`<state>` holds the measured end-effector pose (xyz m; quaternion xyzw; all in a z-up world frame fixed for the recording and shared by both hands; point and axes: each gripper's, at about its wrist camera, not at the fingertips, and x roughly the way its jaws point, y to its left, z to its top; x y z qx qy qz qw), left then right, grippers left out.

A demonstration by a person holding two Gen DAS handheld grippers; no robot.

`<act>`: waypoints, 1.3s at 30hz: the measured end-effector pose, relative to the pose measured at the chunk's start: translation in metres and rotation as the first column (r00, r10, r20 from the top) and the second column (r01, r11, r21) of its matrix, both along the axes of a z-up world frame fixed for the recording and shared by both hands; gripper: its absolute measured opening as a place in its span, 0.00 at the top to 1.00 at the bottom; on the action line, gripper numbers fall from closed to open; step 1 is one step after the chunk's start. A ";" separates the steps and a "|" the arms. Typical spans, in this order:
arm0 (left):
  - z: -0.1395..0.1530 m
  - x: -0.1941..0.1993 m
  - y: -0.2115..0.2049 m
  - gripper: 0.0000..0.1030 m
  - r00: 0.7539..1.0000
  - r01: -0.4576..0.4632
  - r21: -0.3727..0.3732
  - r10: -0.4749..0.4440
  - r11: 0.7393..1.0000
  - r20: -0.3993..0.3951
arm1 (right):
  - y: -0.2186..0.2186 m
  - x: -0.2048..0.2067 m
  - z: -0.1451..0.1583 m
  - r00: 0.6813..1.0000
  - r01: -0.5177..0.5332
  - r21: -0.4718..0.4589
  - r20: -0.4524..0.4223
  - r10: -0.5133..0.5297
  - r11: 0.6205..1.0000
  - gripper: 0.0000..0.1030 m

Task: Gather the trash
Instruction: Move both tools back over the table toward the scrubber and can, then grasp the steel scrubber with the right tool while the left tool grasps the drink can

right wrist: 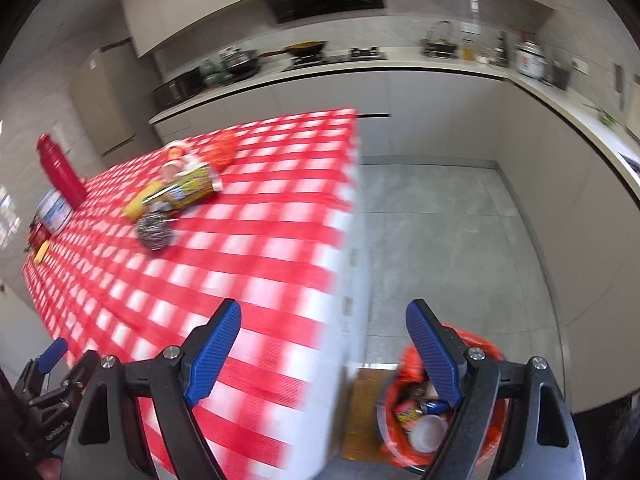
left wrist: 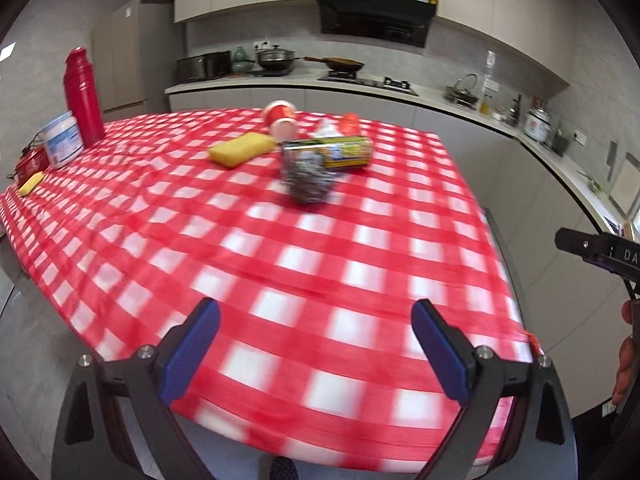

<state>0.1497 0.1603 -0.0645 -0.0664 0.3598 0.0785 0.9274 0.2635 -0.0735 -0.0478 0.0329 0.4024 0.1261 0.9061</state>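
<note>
On the red-checked table (left wrist: 320, 280) lie a tipped red paper cup (left wrist: 281, 119), a crumpled white tissue (left wrist: 326, 128), a red crumpled wrapper (left wrist: 349, 122), a yellow-green snack can on its side (left wrist: 334, 152) and a steel-wool ball (left wrist: 309, 182). My left gripper (left wrist: 316, 344) is open and empty above the table's near edge. My right gripper (right wrist: 324, 356) is open and empty over the table's right edge, above a bin with an orange bag (right wrist: 404, 412) holding trash on the floor. The can (right wrist: 192, 190) and the steel wool (right wrist: 154, 232) also show in the right wrist view.
A yellow sponge (left wrist: 242, 150), a red thermos (left wrist: 83, 96), a white tub (left wrist: 62, 140), a red tin (left wrist: 30, 164) and a small yellow piece (left wrist: 31, 184) are on the table's left part. Kitchen counters (left wrist: 540, 144) run behind and to the right.
</note>
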 end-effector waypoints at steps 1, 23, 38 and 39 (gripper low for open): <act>-0.001 0.003 0.008 0.06 1.000 -0.004 -0.002 0.004 1.000 -0.004 | 0.019 0.004 0.000 1.000 -0.023 -0.002 -0.005 0.023 1.000 0.17; -0.014 0.095 0.174 0.06 1.000 0.009 -0.047 -0.011 0.999 -0.022 | 0.241 0.122 -0.052 0.985 -0.079 0.017 -0.155 0.081 0.997 0.17; -0.023 0.169 0.161 0.06 0.987 0.151 -0.065 -0.155 0.986 -0.046 | 0.230 0.144 -0.055 0.991 -0.026 -0.009 -0.131 0.025 1.000 0.46; -0.024 0.173 0.158 0.06 0.985 0.162 -0.068 -0.166 0.984 -0.050 | 0.225 0.145 -0.054 0.992 -0.013 -0.015 -0.127 0.011 1.000 0.46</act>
